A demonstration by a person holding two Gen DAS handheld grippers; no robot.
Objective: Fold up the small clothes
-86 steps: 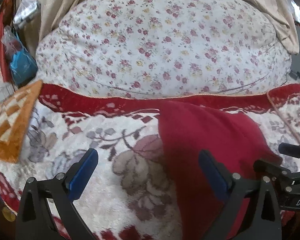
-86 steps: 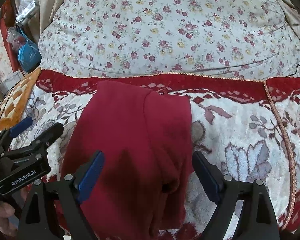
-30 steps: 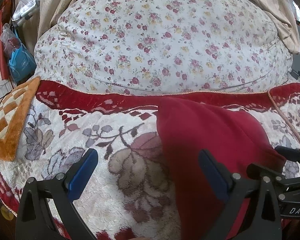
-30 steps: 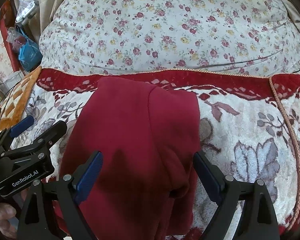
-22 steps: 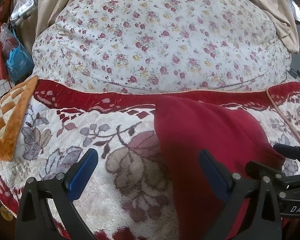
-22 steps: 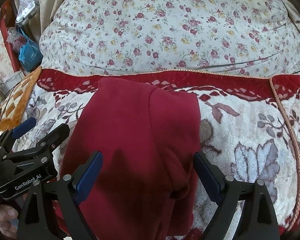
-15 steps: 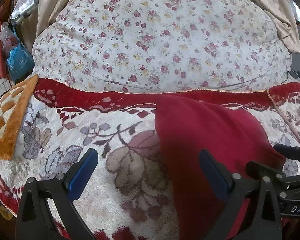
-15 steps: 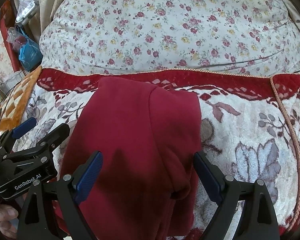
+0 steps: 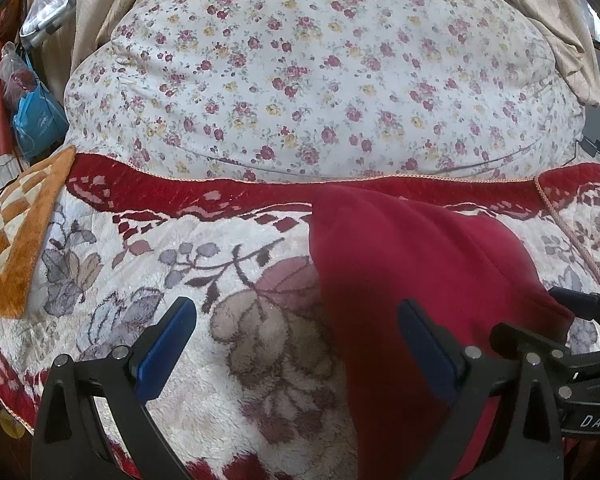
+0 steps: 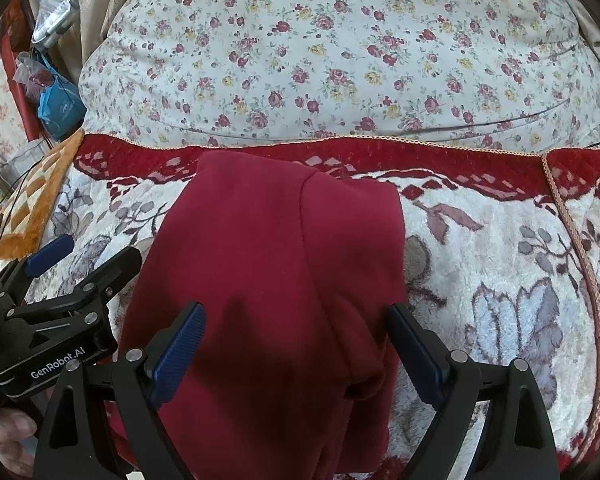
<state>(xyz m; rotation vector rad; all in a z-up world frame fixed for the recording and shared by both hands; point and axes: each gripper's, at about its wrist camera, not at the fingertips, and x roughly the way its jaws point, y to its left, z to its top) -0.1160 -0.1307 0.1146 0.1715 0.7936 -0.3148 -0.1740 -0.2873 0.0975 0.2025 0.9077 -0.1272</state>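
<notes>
A dark red garment (image 10: 272, 272) lies folded lengthwise on the flowered plush blanket (image 10: 500, 300); it also shows in the left wrist view (image 9: 412, 280). My right gripper (image 10: 296, 344) is open, its jaws spread wide over the garment's near half, holding nothing. My left gripper (image 9: 296, 344) is open and empty, straddling the garment's left edge, with its right fingertip (image 9: 420, 336) over the cloth. The left gripper also shows at the left of the right wrist view (image 10: 80, 264). The garment's near end is hidden below both views.
A big floral duvet (image 9: 320, 80) bulges behind the blanket's red border (image 9: 220, 188). An orange checked mat (image 9: 16, 232) lies at the left. A blue bag (image 9: 36, 124) and beige curtains (image 9: 112, 8) stand at the far left.
Almost nothing: both grippers stay open over the garment, with only slight drift of the views. The garment has not moved.
</notes>
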